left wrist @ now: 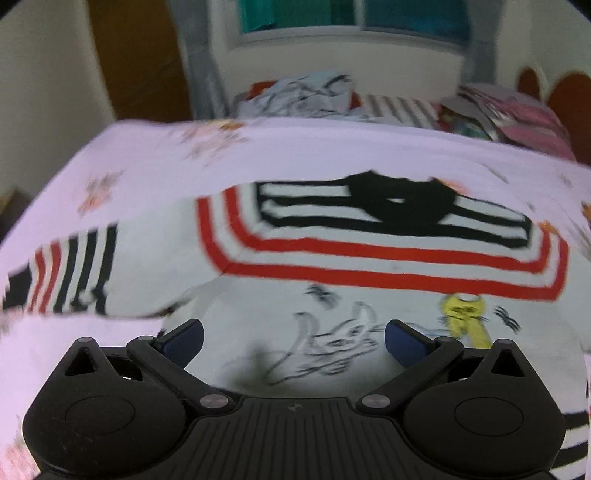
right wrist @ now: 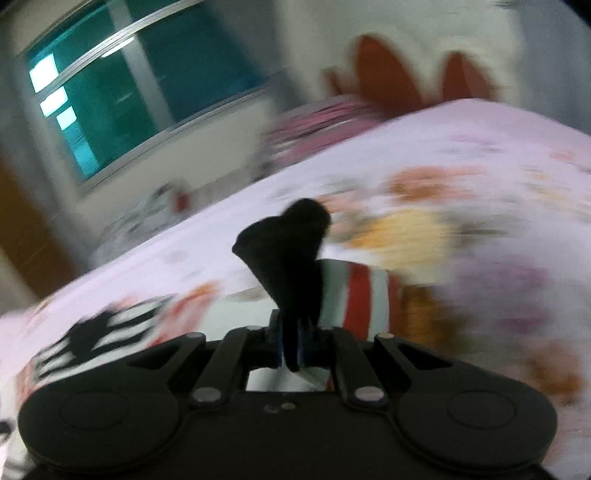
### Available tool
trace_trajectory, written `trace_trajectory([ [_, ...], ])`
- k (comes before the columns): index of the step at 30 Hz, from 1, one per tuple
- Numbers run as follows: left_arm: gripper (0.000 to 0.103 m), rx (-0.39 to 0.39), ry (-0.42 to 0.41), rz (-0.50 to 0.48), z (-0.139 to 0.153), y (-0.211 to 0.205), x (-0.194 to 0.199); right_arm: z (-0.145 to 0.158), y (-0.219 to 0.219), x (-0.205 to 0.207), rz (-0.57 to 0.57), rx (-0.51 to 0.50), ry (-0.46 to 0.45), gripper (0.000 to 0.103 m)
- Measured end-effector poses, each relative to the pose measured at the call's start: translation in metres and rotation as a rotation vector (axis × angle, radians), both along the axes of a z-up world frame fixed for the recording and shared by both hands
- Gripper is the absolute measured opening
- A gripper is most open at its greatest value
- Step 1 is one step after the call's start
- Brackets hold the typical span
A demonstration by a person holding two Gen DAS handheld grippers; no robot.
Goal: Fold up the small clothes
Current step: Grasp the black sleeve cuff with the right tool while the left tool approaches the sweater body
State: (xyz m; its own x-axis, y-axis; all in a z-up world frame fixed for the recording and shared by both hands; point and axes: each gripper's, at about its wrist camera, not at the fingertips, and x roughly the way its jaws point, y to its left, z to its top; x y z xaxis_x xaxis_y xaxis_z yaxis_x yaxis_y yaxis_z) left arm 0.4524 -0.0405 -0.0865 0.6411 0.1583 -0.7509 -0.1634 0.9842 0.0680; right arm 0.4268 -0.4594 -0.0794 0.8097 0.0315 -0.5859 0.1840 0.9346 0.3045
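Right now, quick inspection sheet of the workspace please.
Surface: bed sheet, pale pink with floral print.
Job's things: small shirt, white with red and black stripes and cartoon print, lying spread out.
Clutter: heap of clothes at far edge.
Grippers: left gripper open above the shirt; right gripper shut on the shirt's black trim.
Cables: nothing seen.
Surroundings: window, wall, brown headboard.

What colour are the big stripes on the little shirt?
Red, black and white stripes on the shirt, clearest in the left wrist view.
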Motion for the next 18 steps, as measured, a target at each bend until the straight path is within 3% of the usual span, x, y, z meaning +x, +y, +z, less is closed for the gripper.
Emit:
trace_trajectory([
  [5,0.103,-0.099,-0.015,-0.014,-0.010,0.050,-0.001,-0.008,0.101,0.035,0.179,-0.052,0.042,0.007],
  [14,0.103,-0.216,-0.021,-0.016,-0.021,0.120,-0.004,-0.060,0.215,0.071,0.284,-0.097,0.183,0.008],
  [16,0.103,-0.229,-0.021,-0.034,-0.023,0.123,-0.002,-0.065,0.229,0.067,0.285,-0.140,0.190,0.013],
  [18,0.103,-0.250,-0.027,-0.086,-0.024,0.115,0.004,-0.053,0.233,0.058,0.308,-0.142,0.177,0.028],
])
